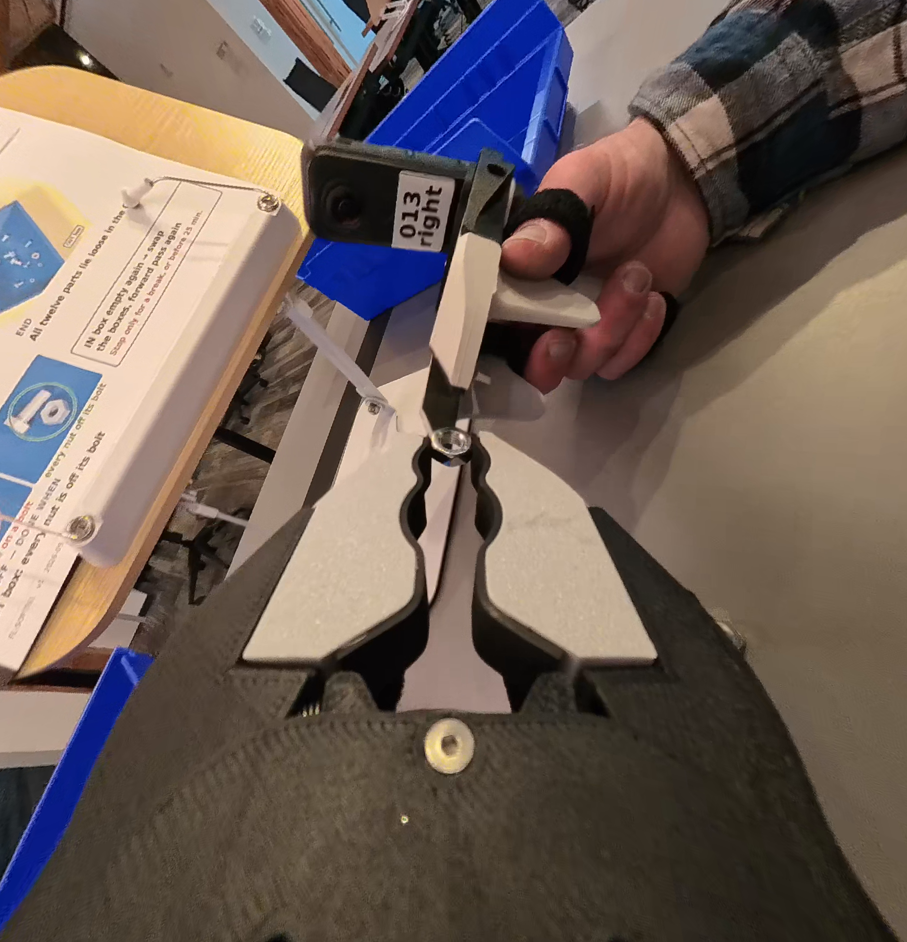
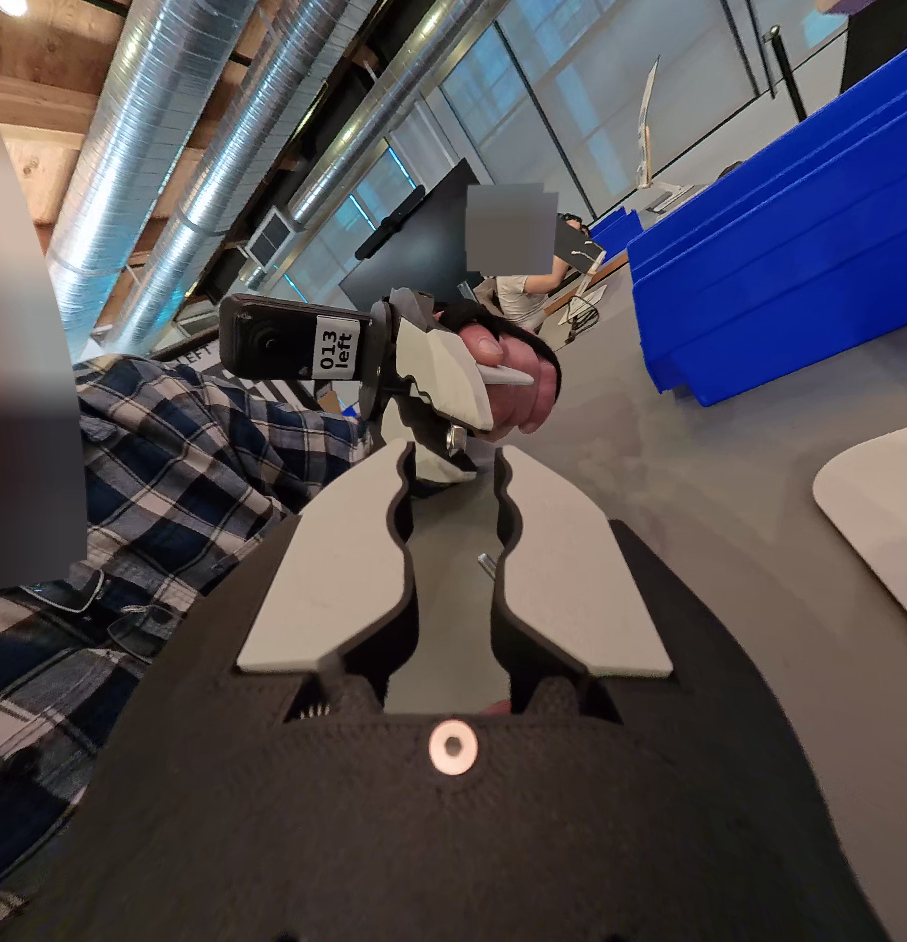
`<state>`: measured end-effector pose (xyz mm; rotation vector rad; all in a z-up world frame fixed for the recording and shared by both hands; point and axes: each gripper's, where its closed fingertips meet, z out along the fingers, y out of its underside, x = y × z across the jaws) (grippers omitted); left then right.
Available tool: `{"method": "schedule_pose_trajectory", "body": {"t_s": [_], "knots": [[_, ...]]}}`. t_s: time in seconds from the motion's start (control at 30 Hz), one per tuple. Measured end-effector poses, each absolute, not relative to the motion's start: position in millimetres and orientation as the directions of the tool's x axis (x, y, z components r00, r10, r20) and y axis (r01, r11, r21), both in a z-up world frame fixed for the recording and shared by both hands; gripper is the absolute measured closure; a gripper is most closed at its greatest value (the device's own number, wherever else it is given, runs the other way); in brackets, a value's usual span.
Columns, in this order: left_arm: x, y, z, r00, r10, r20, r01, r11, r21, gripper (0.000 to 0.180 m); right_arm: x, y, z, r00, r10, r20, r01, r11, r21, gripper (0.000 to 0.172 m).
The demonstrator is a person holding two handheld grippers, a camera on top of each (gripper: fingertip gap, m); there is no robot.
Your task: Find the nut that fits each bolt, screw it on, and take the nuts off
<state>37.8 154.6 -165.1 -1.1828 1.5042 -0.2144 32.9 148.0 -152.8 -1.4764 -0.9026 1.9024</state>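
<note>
We work over a grey table (image 2: 696, 509), with blue bins (image 2: 777, 275) at its far edge, presumably there to hold loose and finished parts, and an instruction sheet (image 1: 84, 316) propped on the left where we can glance at it.

Our left gripper (image 1: 450, 451) is raised in front of the right one, its fingertips pinching a silver hex nut (image 1: 449, 444) by its flats. The threaded hole stays uncovered, which we judge is so a bolt can enter it.

Our right gripper (image 2: 454, 459) faces the nut with its fingers spread and nothing between the pads, so it holds no bolt.

A small silver bolt (image 2: 486, 564) lies on the table, showing beside the right gripper's right finger. The view there is partly blocked, so we cannot be sure it matches this nut.
</note>
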Motion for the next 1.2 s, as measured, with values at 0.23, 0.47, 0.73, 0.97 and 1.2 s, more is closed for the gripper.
{"method": "schedule_pose_trajectory", "body": {"t_s": [0.23, 0.47, 0.73, 0.97, 1.2], "knots": [[9.0, 149.5, -159.4, 0.228, -0.742, -0.63, -0.556, 0.432, -0.71, 0.166, 23.8, 135.7, -170.6, -0.138, 0.859, -0.493, 0.102, -0.483, -0.87, 0.142], [-29.8, 146.1, -165.0, 0.31, -0.741, -0.596, -0.575, 0.353, -0.738, 0.166, 5.0, 98.9, -226.4, -0.074, 0.981, -0.182, 0.487, -0.124, -0.864, 0.145], [-36.8, 147.0, -167.0, 0.315, -0.735, -0.601, -0.582, 0.351, -0.734, 0.166, -12.6, 91.5, -257.5, -0.072, 0.995, -0.065, 0.646, -0.003, -0.763, 0.152], [-39.6, 149.2, -166.4, 0.318, -0.73, -0.604, -0.584, 0.352, -0.732, 0.166, -17.8, 92.6, -266.3, -0.081, 0.996, -0.047, 0.692, 0.022, -0.721, 0.152], [-38.2, 148.3, -167.3, 0.306, -0.726, -0.616, -0.592, 0.361, -0.72, 0.166, -17.9, 93.5, -268.9, -0.082, 0.995, -0.06, 0.707, 0.015, -0.707, 0.156]]}}
